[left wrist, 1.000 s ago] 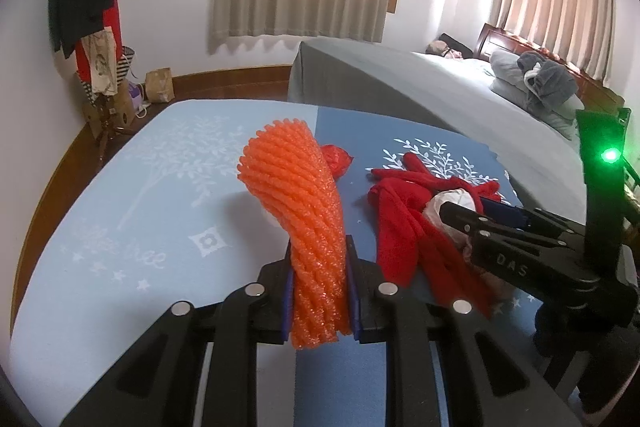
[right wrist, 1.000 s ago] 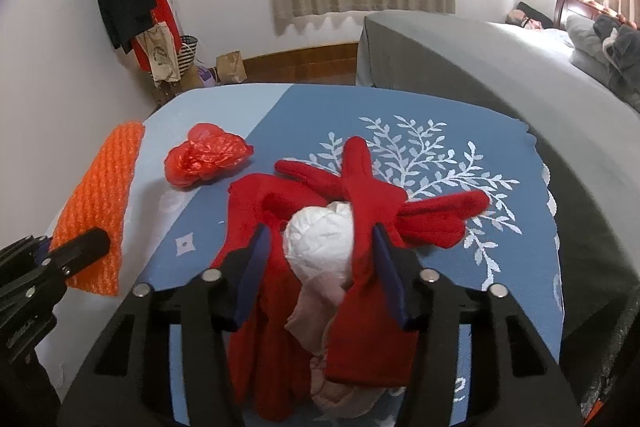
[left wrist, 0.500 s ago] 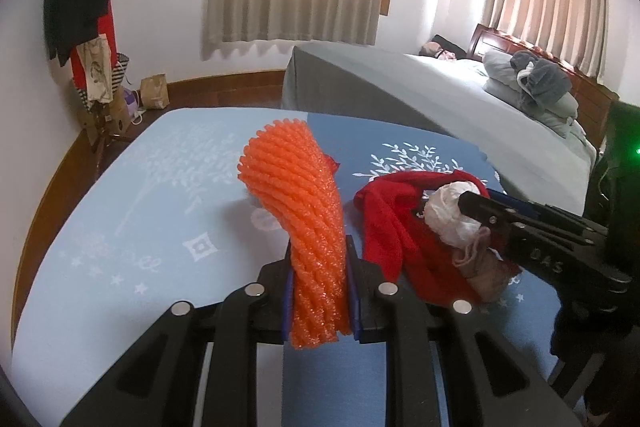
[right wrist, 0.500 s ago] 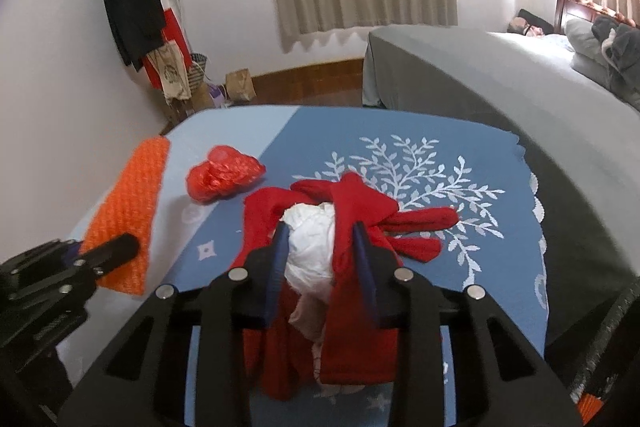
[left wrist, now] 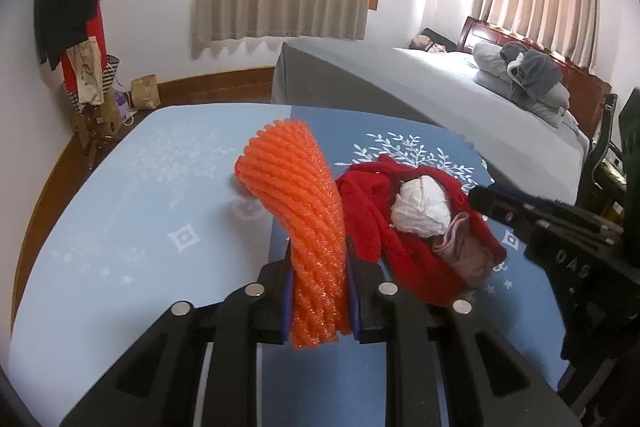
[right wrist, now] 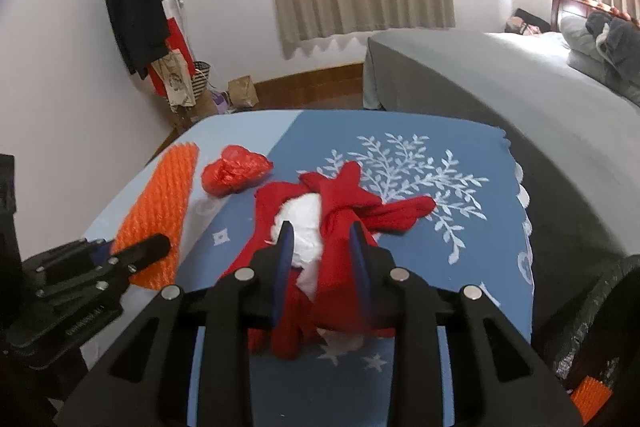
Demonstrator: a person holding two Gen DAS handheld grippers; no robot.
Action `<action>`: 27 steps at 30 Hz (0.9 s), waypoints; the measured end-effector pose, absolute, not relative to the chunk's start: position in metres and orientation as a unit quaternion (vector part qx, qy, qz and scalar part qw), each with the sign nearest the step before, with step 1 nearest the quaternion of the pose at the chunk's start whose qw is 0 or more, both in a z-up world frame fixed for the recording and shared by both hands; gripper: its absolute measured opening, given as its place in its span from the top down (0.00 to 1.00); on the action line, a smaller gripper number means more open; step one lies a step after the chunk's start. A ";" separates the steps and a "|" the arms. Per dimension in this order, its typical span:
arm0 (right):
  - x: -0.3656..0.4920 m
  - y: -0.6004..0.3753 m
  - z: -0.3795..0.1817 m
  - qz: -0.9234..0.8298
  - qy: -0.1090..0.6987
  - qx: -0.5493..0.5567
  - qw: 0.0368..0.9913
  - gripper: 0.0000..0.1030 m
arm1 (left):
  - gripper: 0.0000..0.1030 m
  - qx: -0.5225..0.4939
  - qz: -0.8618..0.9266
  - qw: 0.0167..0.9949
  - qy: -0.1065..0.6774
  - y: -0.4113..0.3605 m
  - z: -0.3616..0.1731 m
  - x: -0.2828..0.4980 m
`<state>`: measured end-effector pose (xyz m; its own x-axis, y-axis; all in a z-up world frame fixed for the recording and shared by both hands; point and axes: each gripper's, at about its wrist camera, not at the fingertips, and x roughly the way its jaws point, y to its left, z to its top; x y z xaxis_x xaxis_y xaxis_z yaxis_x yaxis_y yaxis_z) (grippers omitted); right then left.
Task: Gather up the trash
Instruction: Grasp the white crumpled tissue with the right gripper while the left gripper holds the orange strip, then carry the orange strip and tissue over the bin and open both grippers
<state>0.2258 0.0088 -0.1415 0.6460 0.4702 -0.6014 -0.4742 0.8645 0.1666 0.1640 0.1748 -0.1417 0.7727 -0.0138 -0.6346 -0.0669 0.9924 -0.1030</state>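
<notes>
My left gripper (left wrist: 318,291) is shut on an orange foam net sleeve (left wrist: 306,219) and holds it upright above the blue tablecloth (left wrist: 132,227); the sleeve also shows in the right wrist view (right wrist: 160,215). My right gripper (right wrist: 320,259) is shut on a bundle of red cloth (right wrist: 340,227) wrapped around a white crumpled wad (right wrist: 302,223), lifted off the table. From the left wrist view the bundle (left wrist: 376,219) hangs just right of the sleeve, with the white wad (left wrist: 420,207) and a pinkish scrap (left wrist: 464,255). A crumpled red plastic bag (right wrist: 234,173) lies on the table.
A grey bed (left wrist: 420,95) stands right behind the table. A coat rack with clothes and bags (right wrist: 160,47) stands at the far left wall. A black bag (right wrist: 592,327) and something orange (right wrist: 592,393) sit at the table's right edge.
My right gripper closed on the red cloth and white wad and raised the bundle off the table, toward the left gripper. The left gripper kept hold of the orange sleeve.
</notes>
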 end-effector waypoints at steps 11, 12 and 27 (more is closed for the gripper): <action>0.241 0.044 -0.156 0.269 0.356 -0.031 0.894 0.68 | 0.80 -0.067 0.027 0.939 0.338 0.182 -0.143 0.162; 0.242 0.045 -0.158 0.266 0.357 -0.032 0.895 0.67 | 0.80 -0.066 0.027 0.938 0.338 0.182 -0.143 0.162; 0.268 0.051 -0.184 0.234 0.385 -0.058 0.891 0.65 | 0.80 -0.071 0.028 0.936 0.343 0.183 -0.147 0.163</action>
<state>0.2682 0.0506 -0.1836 0.5934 0.3724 -0.7136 -0.4622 0.8835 0.0767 0.1632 0.1825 -0.1470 0.7632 0.0035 -0.6461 -0.1015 0.9882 -0.1146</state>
